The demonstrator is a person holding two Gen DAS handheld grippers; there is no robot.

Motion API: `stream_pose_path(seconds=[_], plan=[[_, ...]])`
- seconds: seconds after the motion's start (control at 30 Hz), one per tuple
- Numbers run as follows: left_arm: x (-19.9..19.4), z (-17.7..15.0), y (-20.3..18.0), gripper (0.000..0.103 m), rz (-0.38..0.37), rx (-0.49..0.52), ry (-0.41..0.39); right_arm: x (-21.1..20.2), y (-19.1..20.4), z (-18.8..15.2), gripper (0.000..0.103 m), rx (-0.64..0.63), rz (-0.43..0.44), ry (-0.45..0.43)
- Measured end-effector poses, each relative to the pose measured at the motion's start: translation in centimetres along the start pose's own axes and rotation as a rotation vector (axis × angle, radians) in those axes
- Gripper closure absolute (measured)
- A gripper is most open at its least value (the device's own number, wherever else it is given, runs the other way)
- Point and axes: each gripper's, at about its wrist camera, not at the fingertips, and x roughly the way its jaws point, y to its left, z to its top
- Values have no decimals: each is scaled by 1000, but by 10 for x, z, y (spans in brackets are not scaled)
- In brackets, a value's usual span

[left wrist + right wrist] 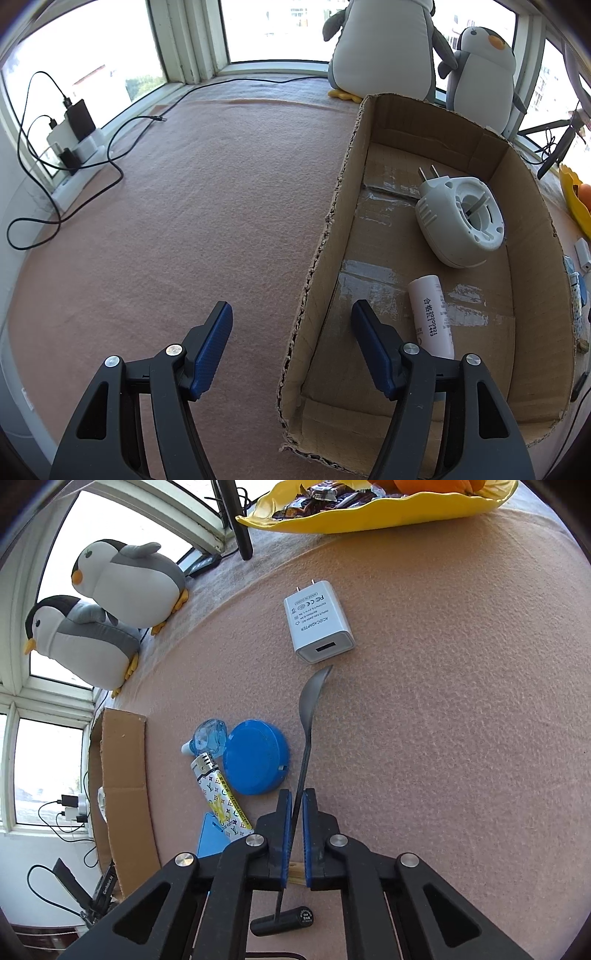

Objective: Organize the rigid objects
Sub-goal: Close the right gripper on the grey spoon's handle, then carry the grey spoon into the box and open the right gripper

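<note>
In the left wrist view, a cardboard box [535, 206] lies on the pink cloth. It holds a white plug-in device [460, 218] and a white tube [432, 317]. My left gripper [291, 310] is open and empty, its jaws either side of the box's left wall. In the right wrist view, my right gripper [297, 797] is shut on a metal spoon [308, 716] by its handle. The bowl points at a white AC adapter [317, 622]. A blue round lid [255, 762], a patterned lighter [219, 797] and a clear blue bottle [207, 736] lie left of the spoon.
Two plush penguins [384, 48] stand behind the box by the window. A yellow dish [369, 513] with snacks sits far ahead of my right gripper. Chargers and black cables [74, 133] lie at the left. A black cylinder [282, 921] lies under my right gripper.
</note>
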Motion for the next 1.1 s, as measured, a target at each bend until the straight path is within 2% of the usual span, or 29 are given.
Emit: stream_pose_path(seconds=[0.3,0.6,0.87,1.1], plan=[[0,0,0,35,0,0,0,-6,3,-4,100,-42,-34,-23],[-1,0,-1,35,-1,-2,-2,-28,21,-11,100,-84,-7,-58],[0,0,0,35,-1,-3,-2,-39,81,-25,100,-202,57,-82],[0,0,0,35,-3,-4,-2,-32,144,-36,100,-322,107,-87]])
